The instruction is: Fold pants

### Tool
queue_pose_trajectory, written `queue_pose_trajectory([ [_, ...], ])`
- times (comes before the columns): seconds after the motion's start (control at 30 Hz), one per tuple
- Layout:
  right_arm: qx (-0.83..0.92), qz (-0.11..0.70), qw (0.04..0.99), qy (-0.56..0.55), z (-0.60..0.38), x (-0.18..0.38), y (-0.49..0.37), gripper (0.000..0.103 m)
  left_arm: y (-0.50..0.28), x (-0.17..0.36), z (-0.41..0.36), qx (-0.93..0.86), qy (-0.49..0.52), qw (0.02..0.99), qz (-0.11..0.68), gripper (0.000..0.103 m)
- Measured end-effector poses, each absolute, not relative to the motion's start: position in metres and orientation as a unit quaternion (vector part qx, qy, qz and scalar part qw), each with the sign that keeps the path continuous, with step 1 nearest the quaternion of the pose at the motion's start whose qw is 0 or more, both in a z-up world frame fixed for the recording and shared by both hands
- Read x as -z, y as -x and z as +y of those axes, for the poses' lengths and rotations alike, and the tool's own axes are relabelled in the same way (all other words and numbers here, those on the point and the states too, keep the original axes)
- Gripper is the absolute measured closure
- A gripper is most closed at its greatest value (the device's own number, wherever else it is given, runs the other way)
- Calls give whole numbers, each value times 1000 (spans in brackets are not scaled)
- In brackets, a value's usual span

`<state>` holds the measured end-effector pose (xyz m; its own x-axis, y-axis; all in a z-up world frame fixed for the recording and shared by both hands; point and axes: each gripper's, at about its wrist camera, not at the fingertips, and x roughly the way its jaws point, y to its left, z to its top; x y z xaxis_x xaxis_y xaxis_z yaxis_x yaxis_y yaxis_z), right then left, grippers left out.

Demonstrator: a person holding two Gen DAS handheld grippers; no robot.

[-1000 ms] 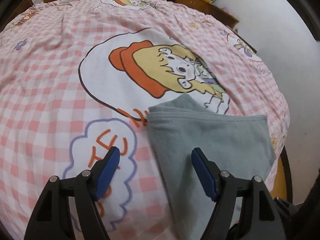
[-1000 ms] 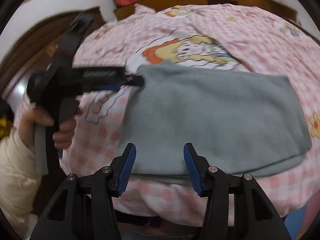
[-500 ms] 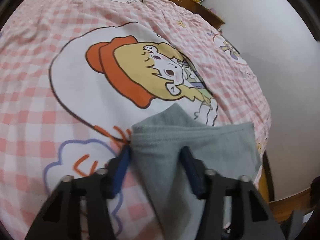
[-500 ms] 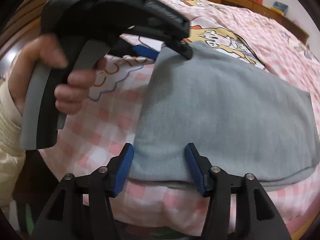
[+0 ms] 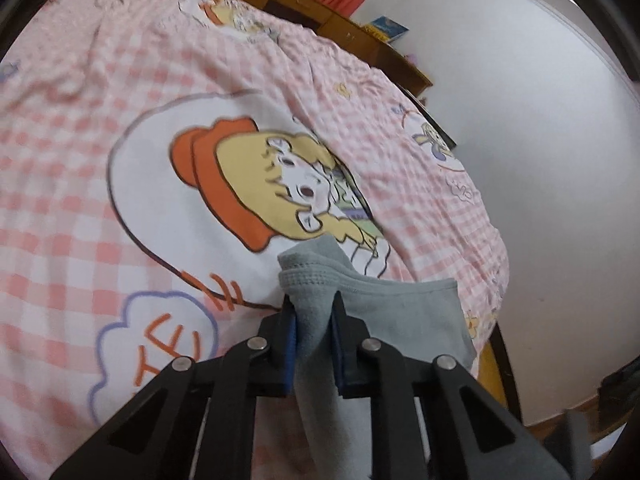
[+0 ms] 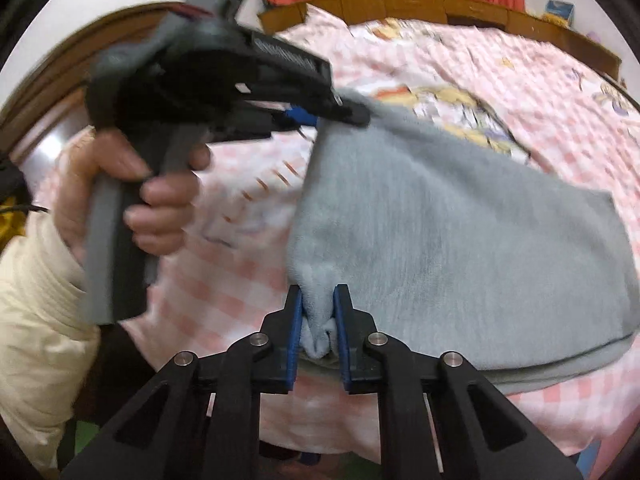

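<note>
The bed [image 5: 120,208] carries a pink-and-white checked cover printed with a cartoon child in an orange hat. The pants [image 6: 460,232], soft grey fleece folded into a broad rectangle, lie across the near edge of the bed, partly over the cartoon print. Their left side is lifted and bunched. The left gripper [image 5: 314,322], held in a hand [image 6: 132,184] with a cream sleeve, has its jaws pinching the far corner by the ribbed hem. The right gripper [image 6: 318,312] has its jaws pinching a gathered fold at the near corner.
</note>
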<state>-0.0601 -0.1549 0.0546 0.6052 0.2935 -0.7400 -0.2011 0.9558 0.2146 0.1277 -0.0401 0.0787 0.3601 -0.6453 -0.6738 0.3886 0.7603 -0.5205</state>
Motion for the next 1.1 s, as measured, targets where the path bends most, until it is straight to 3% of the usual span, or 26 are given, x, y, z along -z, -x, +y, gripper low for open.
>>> queue_pose_trajectory([
  [0.23,-219,389,890,-88,-138,-87,60,87,-125,-99,6,282,144,831,458,90],
  [0.43,-267,379,867,-185,-165,-85,59,87,-115,-116,11,261,115,841,460,90],
  [0.8,-264,307,854,-326,-272,-85,100,87,-96,-164,-103,278,34,841,463,89],
  [1.1,-243,273,815,-450,-357,-49,117,87,-86,-150,-219,285,-31,824,489,89],
])
